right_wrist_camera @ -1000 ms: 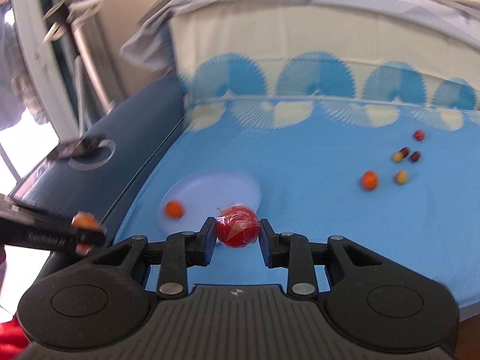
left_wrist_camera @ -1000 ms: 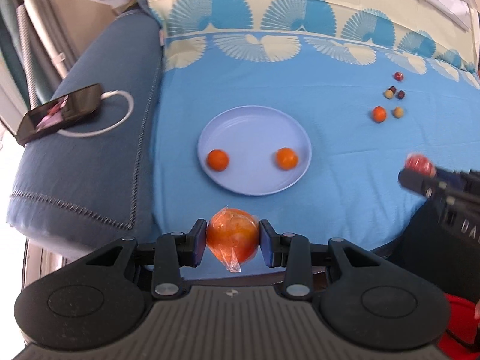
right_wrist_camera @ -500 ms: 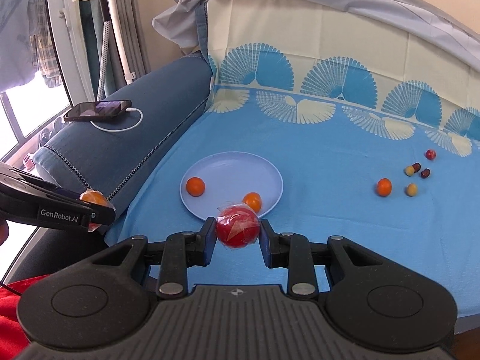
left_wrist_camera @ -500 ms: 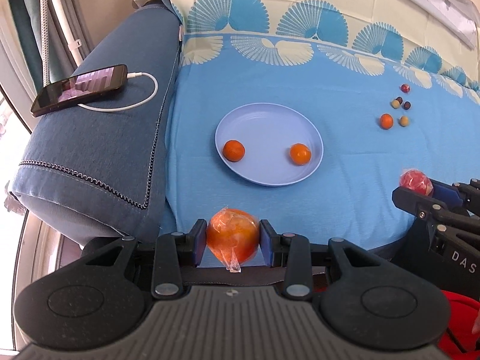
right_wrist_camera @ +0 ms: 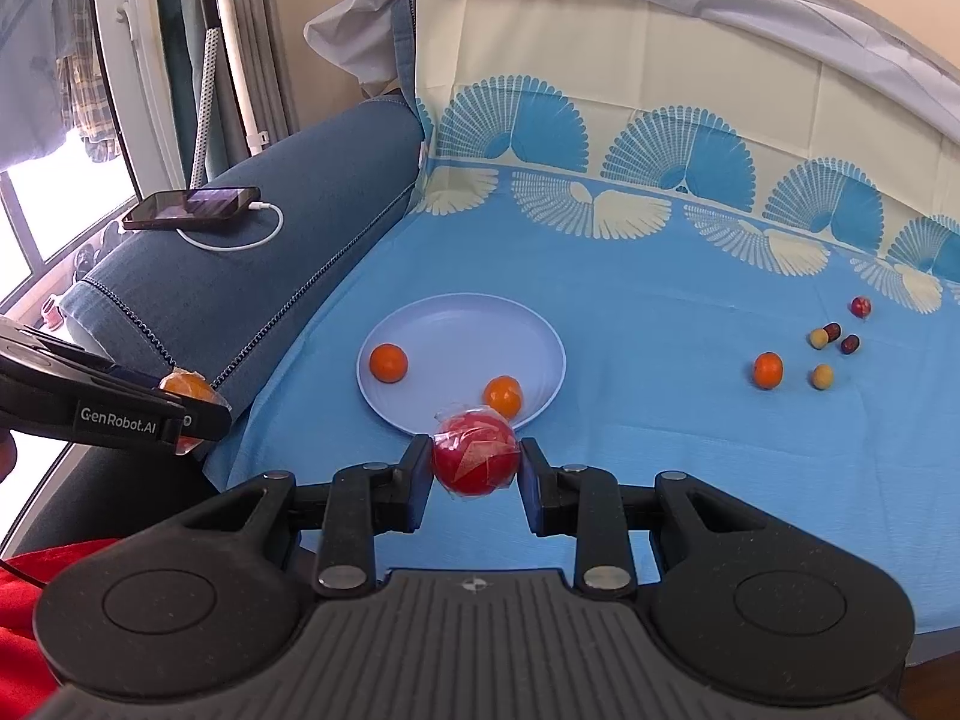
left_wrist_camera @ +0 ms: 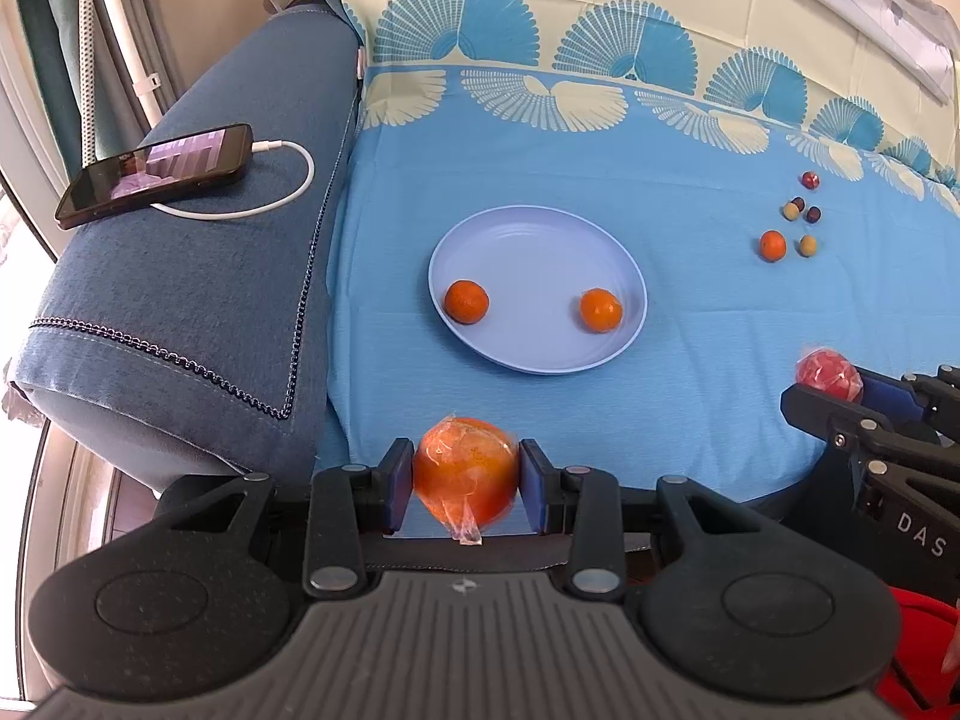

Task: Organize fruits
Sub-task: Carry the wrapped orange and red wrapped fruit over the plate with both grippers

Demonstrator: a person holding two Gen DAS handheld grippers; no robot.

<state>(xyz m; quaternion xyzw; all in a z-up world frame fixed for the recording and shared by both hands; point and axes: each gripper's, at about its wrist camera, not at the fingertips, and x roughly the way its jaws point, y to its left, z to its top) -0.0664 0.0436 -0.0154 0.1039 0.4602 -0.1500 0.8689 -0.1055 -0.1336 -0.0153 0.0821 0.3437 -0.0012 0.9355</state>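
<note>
My left gripper [left_wrist_camera: 467, 483] is shut on a plastic-wrapped orange [left_wrist_camera: 465, 471], held above the sofa's front edge. My right gripper [right_wrist_camera: 476, 465] is shut on a plastic-wrapped red fruit [right_wrist_camera: 476, 461], just in front of the plate. A pale blue plate [left_wrist_camera: 528, 252] lies on the blue cloth with two small oranges [left_wrist_camera: 466, 300] [left_wrist_camera: 600, 310] in it. The plate [right_wrist_camera: 468, 318] also shows in the right wrist view. A loose small orange [left_wrist_camera: 772, 245] and several small round fruits [left_wrist_camera: 798, 210] lie at the right. The right gripper with the red fruit [left_wrist_camera: 829, 375] shows at the right of the left wrist view.
A phone [left_wrist_camera: 159, 171] on a white charging cable [left_wrist_camera: 282, 180] rests on the blue sofa armrest [left_wrist_camera: 180, 312] at the left. The patterned cloth [right_wrist_camera: 660, 276] covers the seat and backrest. A window and curtains [right_wrist_camera: 60, 90] stand at the far left.
Both grippers have drawn back and steadied, each keeping hold of its fruit. The plate and the loose fruits have not moved on the cloth.
</note>
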